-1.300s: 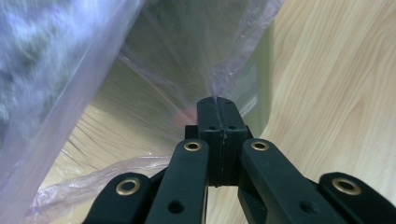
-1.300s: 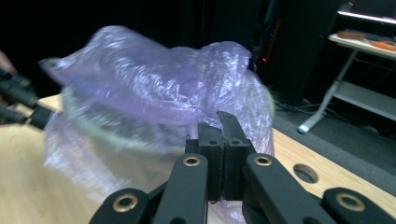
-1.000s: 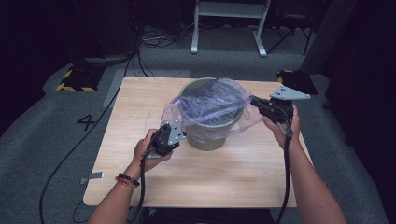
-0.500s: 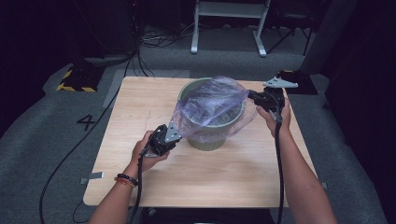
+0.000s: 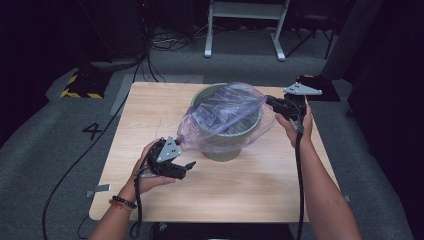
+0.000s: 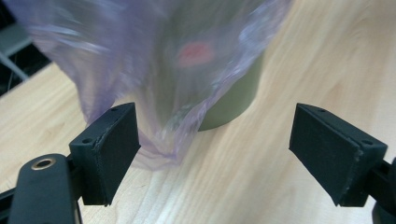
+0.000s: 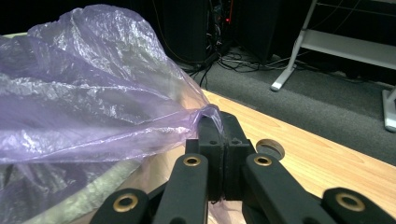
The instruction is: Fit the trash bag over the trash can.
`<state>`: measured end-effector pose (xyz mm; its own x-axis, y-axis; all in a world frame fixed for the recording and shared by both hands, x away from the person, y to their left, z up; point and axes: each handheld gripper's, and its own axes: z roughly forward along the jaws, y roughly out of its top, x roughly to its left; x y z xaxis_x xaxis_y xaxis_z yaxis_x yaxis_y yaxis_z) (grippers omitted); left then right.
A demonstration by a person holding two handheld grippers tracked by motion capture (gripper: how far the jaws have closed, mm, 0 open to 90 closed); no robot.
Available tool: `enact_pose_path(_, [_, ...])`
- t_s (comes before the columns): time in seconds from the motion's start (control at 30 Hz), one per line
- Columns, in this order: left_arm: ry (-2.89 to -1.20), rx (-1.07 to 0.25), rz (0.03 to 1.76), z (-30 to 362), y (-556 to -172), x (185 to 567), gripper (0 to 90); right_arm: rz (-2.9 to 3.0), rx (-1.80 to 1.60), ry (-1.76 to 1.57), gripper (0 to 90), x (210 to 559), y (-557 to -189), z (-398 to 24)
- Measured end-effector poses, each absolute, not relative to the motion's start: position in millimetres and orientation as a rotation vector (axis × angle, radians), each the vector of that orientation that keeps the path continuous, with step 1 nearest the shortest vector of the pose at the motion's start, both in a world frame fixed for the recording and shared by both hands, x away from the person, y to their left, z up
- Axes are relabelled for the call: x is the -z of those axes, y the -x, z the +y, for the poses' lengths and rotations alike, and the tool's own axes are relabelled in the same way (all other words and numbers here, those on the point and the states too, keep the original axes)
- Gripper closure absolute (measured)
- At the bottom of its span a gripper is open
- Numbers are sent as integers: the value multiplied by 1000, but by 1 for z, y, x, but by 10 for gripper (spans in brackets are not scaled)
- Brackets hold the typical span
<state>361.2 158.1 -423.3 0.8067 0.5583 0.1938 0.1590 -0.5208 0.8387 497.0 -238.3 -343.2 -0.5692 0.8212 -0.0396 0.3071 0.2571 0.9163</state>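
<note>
Clearly the right claw (image 7: pixel 223 154) is clamped on the purple bag's (image 5: pixel 225 117) rim beside the green bin (image 5: pixel 227 145) on the worktop (image 5: pixel 150 110), while the left claw (image 6: pixel 212 154) gapes wide, holding nothing. With just 1 grip, the thin film may tear or slip off the bin. A floor marking reads 4 (image 5: pixel 93 131).

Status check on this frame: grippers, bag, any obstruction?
Left gripper open, beside bag. Right gripper shut on translucent purple plastic bag draped over green bin. Nothing obstructing.
</note>
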Motion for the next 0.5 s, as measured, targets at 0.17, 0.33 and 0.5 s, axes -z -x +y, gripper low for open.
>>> enact_pose_path(0.17, [-2021,-627,494,166,-339,403,165,2014,-1279,-1006,895,341,-495,-236])
enact_pose_path(0.33, [-1958,-735,486,164,-328,380,177,2020,-1281,-979,895,337,-492,-232])
enact_pose_path(0.5, [-1861,-756,522,162,-336,363,195,2026,-1276,-961,895,334,-490,-227])
